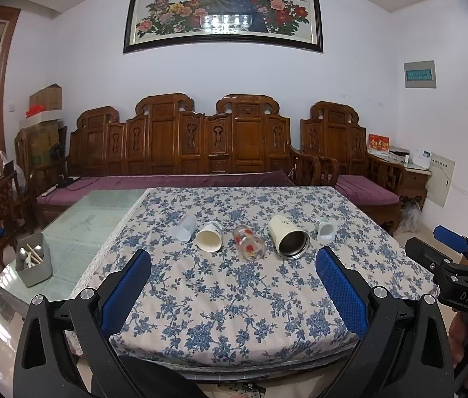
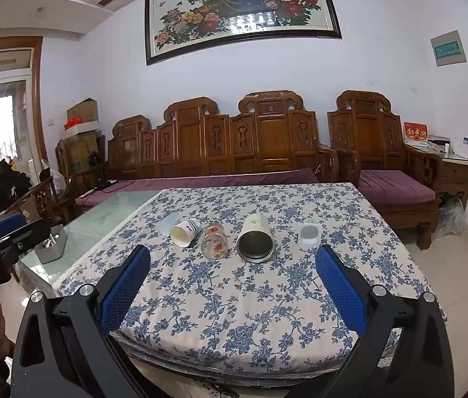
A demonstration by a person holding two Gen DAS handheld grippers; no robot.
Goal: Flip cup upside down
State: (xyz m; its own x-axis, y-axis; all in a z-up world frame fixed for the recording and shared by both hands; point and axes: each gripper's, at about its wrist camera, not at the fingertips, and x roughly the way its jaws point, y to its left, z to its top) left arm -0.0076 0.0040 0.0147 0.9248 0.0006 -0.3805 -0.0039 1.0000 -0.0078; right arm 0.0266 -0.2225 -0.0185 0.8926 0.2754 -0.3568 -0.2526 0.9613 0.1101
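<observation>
Your left gripper (image 1: 234,285) and right gripper (image 2: 233,283) both hover with jaws spread wide and empty over the near part of the floral tablecloth (image 1: 234,315), short of a row of five cups lying on their sides, mouths toward you.

From the left the row runs: a frosted plastic cup (image 1: 185,228), a white paper cup (image 1: 209,236) touching it or nearly so, a clear glass with red flowers (image 1: 249,242), a cream tumbler with a steel interior (image 1: 288,237), and a small pale cup (image 1: 324,229) set a little apart.

None has been turned onto its rim yet, and which one you take first cannot be told.

By their looks, the paper and plastic cups are light and will crush under a hard pinch; the glass is slippery and breakable, and may roll; the tumbler is probably the heaviest and stiffest. Each is best taken across the body wall, near its middle.

You have open cloth between jaws and cups. Bare glass tabletop (image 1: 94,219) lies left, where a grey utensil holder (image 1: 34,259) stands; the table's right edge drops off near the small pale cup.
</observation>
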